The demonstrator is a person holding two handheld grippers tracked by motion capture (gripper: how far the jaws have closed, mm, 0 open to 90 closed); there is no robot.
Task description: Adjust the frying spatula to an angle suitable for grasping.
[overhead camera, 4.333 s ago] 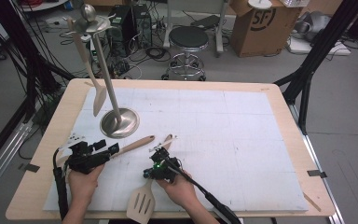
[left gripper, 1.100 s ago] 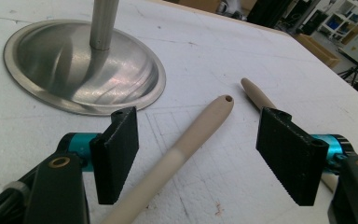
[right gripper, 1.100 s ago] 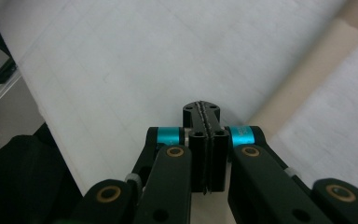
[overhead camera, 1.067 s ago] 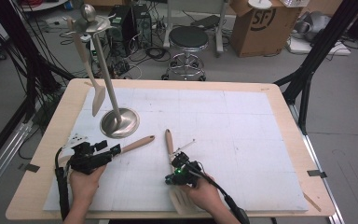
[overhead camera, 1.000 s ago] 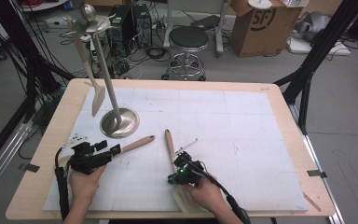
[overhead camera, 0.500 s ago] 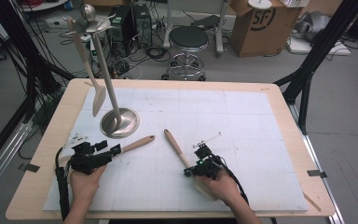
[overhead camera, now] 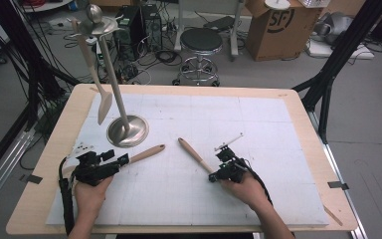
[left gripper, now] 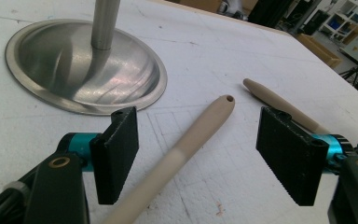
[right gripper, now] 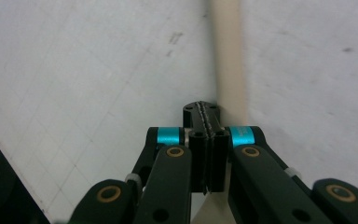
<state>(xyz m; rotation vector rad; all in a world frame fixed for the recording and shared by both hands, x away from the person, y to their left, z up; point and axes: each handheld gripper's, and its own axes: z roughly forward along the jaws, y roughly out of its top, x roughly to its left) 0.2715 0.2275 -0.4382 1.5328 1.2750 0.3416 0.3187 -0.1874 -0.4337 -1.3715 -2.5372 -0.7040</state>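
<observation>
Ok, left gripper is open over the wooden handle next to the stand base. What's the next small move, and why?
Probably close the left gripper on the wooden handle. The handle lies on the mat, running up between the open fingers, and neither one touches it yet. The stand base sits close by, so close in place without drifting that way.
</observation>
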